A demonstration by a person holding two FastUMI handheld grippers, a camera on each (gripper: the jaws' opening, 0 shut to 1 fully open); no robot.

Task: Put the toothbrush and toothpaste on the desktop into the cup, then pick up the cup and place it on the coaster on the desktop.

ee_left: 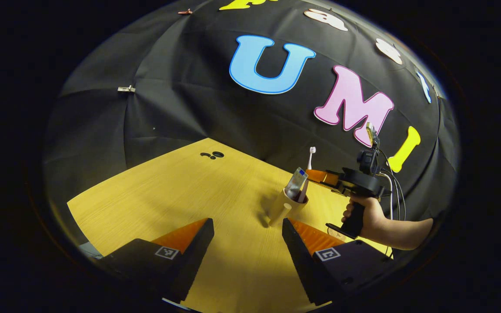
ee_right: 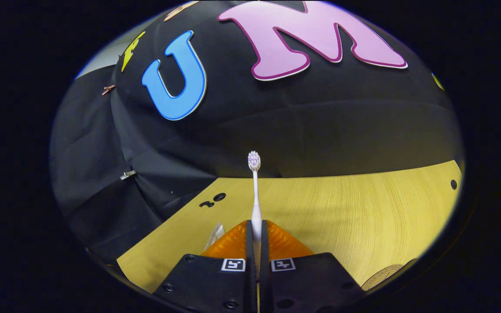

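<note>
A cream cup [ee_left: 282,205] with a handle stands on the yellow wooden desktop [ee_left: 189,195], just beyond my open left gripper [ee_left: 247,237], whose fingers hold nothing. A toothpaste tube [ee_left: 296,182] leans inside the cup. My right gripper [ee_left: 315,175], held by a hand [ee_left: 370,217], is level with the cup's top on its right side. It is shut on a white toothbrush [ee_left: 309,167] that stands upright with its lower end in the cup. In the right gripper view the toothbrush [ee_right: 255,191] rises head-up from between the shut right gripper [ee_right: 256,230]. The toothpaste tube's end [ee_right: 215,234] shows left of the fingers.
A round tan coaster [ee_right: 383,271] lies on the desktop at the lower right of the right gripper view. Small dark holes [ee_left: 212,154] mark the desktop's far corner. The black cloth wall [ee_left: 189,108] closes the desk behind and to the sides.
</note>
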